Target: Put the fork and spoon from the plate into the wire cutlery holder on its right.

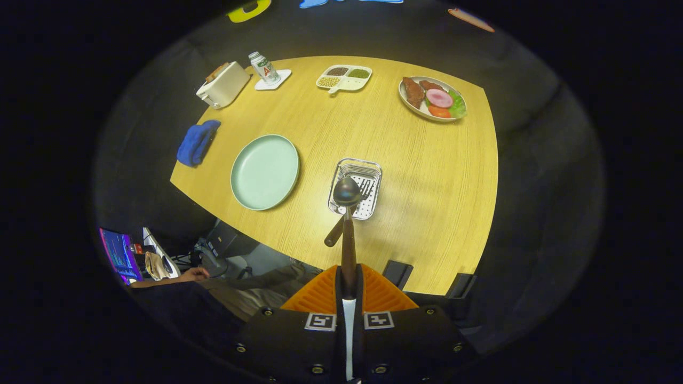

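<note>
Yellow wood-grain table [405, 176] lies below the gripper, with dark booth cloth all around it. On this table, just ahead of the fingertips and lower than them, stands the small rectangular wire cutlery holder with a perforated bottom [358, 188].

The gripper [349, 285] is clenched on the dark handle of the long metal spoon [347, 213]; both fingers press on the handle from the 2 sides. The long axis of the spoon runs straight forward along the fingers, and its round bowl [347, 191] is the far end, which hangs over the near half of the holder. So the holder lies directly ahead of and under the spoon's tip, not to one side. I judge that the coming move turns on this line: the bowl must go down inside the wire rim, not on it.

The metal fork with a dark handle [352, 208] is already in the holder. Its tines lie on the perforated bottom beside the spoon's bowl, and its handle leans out over the near rim, toward the gripper and a little to its left. This handle is close to the spoon's shaft, so the 2 may touch during lowering.

The pale green round plate [264, 172] sits left of the holder, and I see no cutlery on it.
</note>
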{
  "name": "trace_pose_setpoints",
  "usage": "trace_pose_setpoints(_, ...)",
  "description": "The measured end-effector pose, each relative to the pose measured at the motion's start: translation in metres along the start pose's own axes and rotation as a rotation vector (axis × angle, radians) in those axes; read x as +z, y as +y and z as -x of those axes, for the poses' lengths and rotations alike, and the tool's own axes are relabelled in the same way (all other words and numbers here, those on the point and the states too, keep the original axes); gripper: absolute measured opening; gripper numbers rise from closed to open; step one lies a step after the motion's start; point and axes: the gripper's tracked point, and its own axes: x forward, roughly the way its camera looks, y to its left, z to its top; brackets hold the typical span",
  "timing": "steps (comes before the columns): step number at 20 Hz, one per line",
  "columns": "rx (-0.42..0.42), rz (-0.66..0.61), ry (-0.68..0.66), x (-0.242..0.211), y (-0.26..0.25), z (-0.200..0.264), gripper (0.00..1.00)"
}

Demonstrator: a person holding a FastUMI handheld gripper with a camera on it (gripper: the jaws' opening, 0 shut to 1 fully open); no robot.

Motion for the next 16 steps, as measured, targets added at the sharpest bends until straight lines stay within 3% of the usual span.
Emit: trace_pose_setpoints(16, -0.012, 0.064, 0.155, 0.025, -0.014, -0.045, 0.05)
